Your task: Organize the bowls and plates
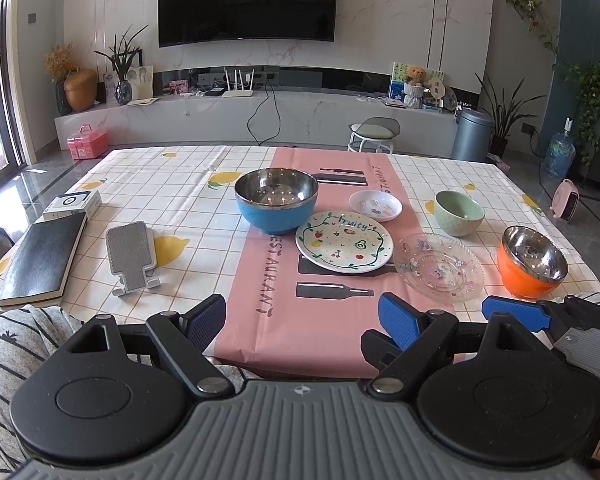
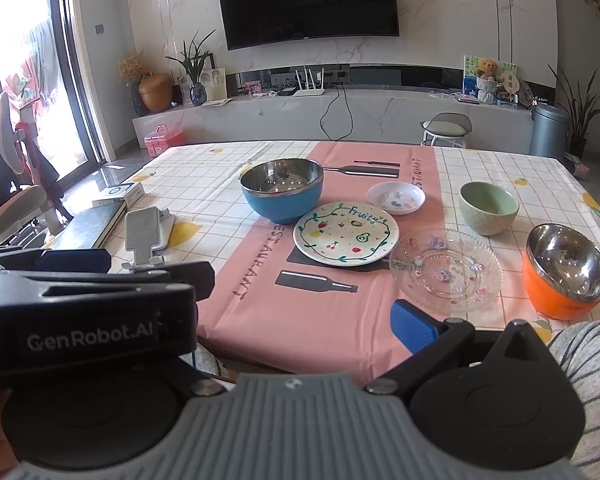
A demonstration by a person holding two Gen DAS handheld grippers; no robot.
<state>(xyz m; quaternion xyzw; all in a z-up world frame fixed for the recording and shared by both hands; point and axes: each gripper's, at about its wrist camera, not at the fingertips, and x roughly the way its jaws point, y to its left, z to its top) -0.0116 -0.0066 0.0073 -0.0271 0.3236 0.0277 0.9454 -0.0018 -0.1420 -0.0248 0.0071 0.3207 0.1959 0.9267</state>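
Bowls and plates stand on the pink runner and checked cloth. Farthest is a blue steel-lined bowl [image 1: 276, 204] [image 2: 282, 190], with the white "fruity" plate [image 1: 344, 242] [image 2: 346, 234] in front of it. A small white dish [image 1: 375, 205] and a green bowl [image 1: 459, 208] lie to the right. Nearer me are a clear glass plate [image 1: 439, 266] [image 2: 446, 270] and an orange steel-lined bowl [image 1: 532, 262] [image 2: 564, 272]. My left gripper [image 1: 302, 320] is open and empty at the table's near edge. My right gripper [image 2: 296, 320] is open beside it, its left finger hidden behind the left gripper's body.
A black notebook [image 1: 40, 260], a white box [image 1: 72, 202] and a grey phone stand [image 1: 132, 256] lie on the left of the table. Striped sleeves show at both lower corners. Beyond the table are a TV wall, a stool [image 1: 374, 132] and a bin [image 1: 472, 134].
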